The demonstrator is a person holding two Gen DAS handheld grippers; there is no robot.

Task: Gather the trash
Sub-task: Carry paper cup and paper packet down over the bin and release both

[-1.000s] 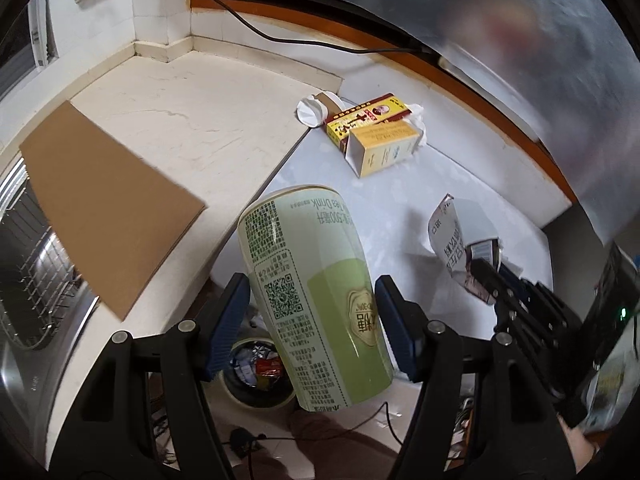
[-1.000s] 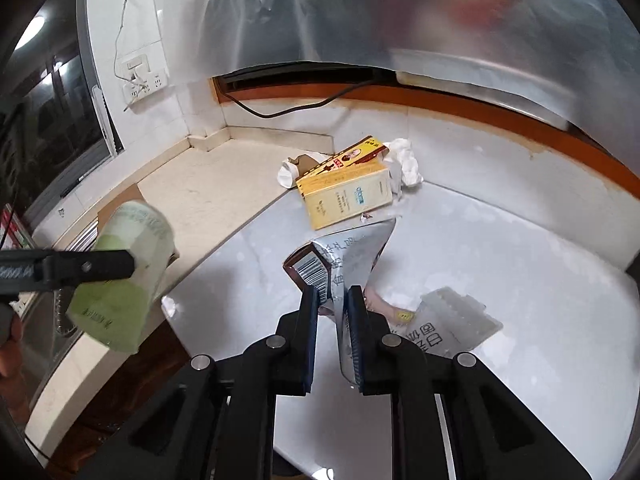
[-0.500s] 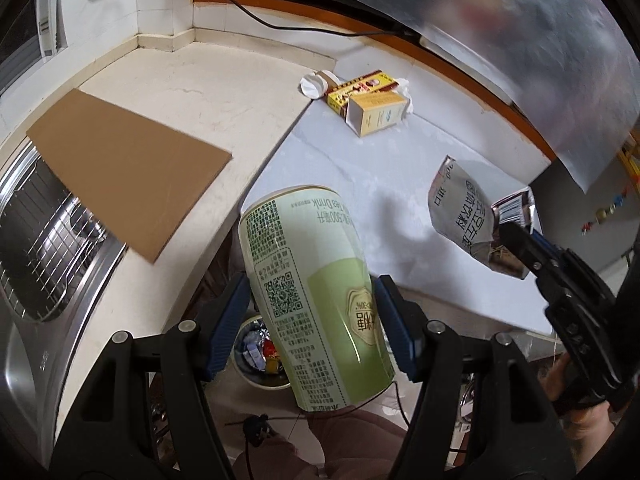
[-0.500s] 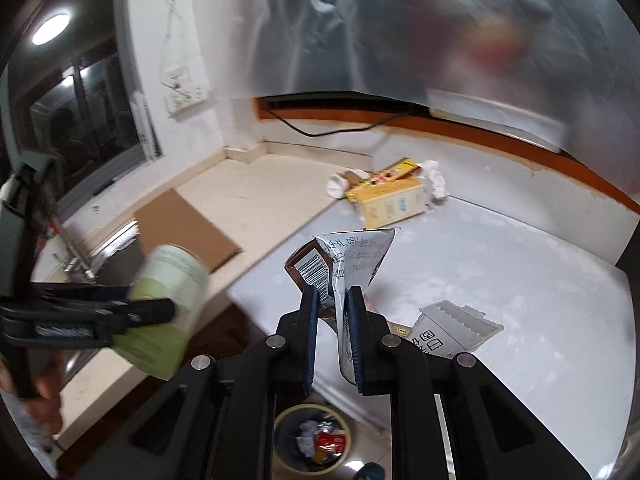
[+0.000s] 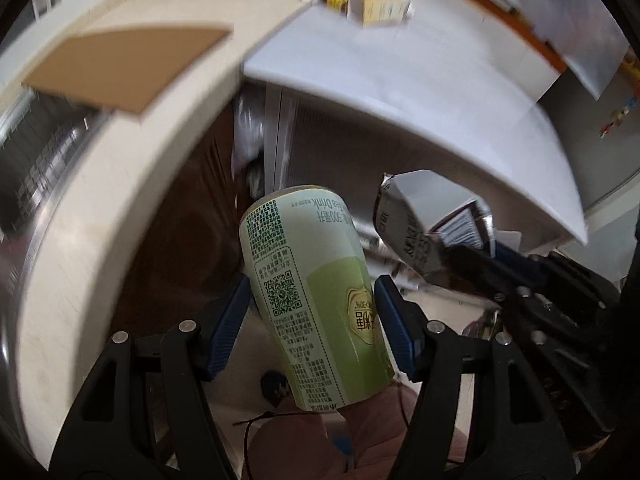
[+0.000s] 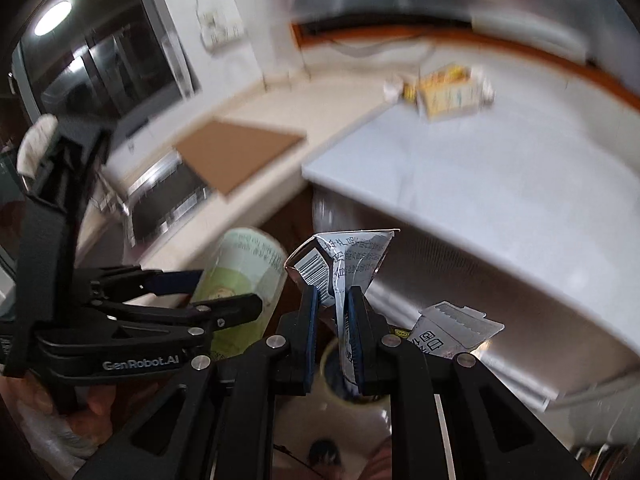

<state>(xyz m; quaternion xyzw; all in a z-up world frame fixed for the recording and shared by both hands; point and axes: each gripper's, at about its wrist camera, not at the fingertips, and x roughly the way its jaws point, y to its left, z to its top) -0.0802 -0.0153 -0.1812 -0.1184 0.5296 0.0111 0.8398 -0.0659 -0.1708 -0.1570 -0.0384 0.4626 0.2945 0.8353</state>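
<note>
A pale green drink can (image 5: 316,300) stands tilted between the blue pads of my left gripper (image 5: 310,292), which is shut on it. The right wrist view shows the same can (image 6: 244,264) and left gripper (image 6: 228,292) at the left. My right gripper (image 6: 334,296) is shut on a crumpled silver wrapper with a barcode (image 6: 344,256); that wrapper (image 5: 416,224) hangs just right of the can. Both grippers hang off the counter's front edge, pointing down. A round bin's pale rim (image 6: 326,364) shows directly below the right fingers, mostly hidden.
A brown cardboard sheet (image 5: 128,64) lies on the beige counter beside the steel sink (image 5: 36,160). Yellow boxes (image 6: 448,96) sit at the back of the white table (image 5: 400,80). A flat white packet (image 6: 456,328) lies near the table's front edge. Dark cabinet fronts stand below.
Both grippers moved back off the counter and table and sank below their front edges, can and wrapper still held. The bin now lies under the right gripper. The view is motion-blurred.
</note>
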